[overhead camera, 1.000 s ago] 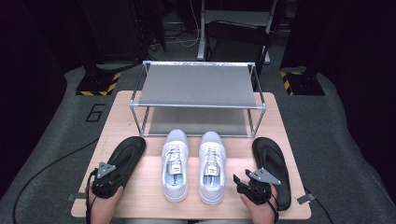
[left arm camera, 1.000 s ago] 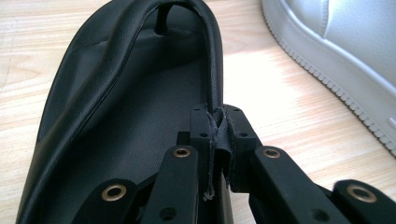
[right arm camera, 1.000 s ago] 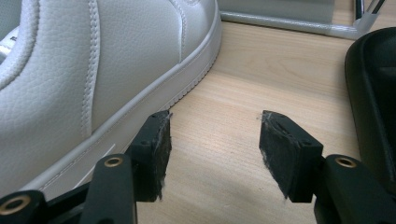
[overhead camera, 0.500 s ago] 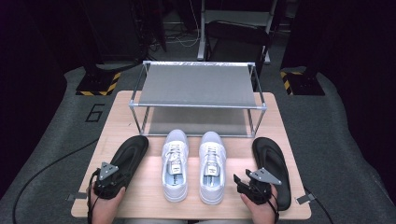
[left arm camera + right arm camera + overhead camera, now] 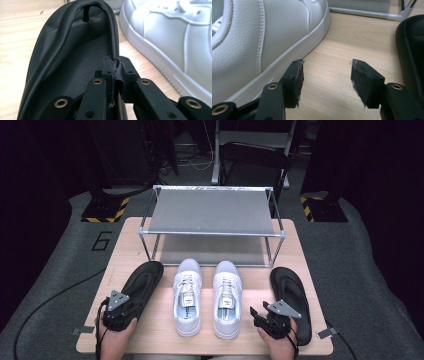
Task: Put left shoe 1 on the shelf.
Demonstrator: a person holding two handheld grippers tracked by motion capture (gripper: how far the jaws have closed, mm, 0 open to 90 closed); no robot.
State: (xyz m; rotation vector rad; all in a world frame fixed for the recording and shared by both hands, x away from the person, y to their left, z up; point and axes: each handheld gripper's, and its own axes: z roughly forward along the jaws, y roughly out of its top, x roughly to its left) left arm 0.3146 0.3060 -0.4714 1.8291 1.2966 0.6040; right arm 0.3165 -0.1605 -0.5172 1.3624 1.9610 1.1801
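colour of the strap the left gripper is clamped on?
Black, like the rest of the sandal. The strap shows best in the left gripper view.

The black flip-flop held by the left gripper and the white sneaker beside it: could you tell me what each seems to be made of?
The black flip-flop looks like matte rubber or foam with a leather-like strap: fine pebbled grain, soft bend where the left gripper pinches it. The white sneaker looks like smooth leather or synthetic, with stitched panels and a ribbed rubbery sole edge.
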